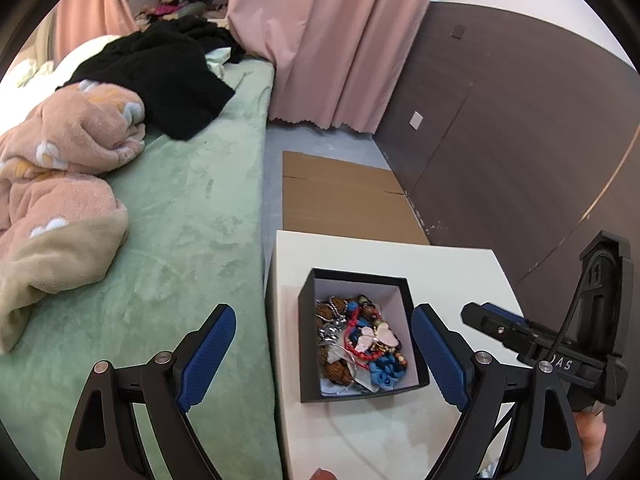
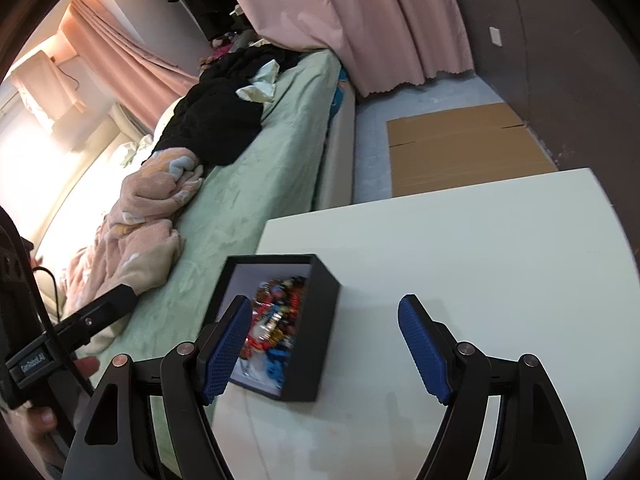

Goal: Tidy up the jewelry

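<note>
Barely started, by the look of it — tangled beaded jewelry (image 1: pixel 358 340) all heaped in the open black cardboard box (image 1: pixel 416 354) near the white counter's (image 1: pixel 452 276) left edge. Left gripper (image 1: pixel 322 356) and right gripper (image 2: pixel 325 344) both spread wide, empty — nothing sorted out yet.

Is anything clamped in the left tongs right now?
No, the left tongs stand wide open and empty above the black box of jewelry.

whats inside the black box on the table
The black box holds a tangled heap of jewelry: a pink butterfly piece on top, red cord, blue and brown beads, a silver chain. Whatever lies under the heap is covered.
</note>
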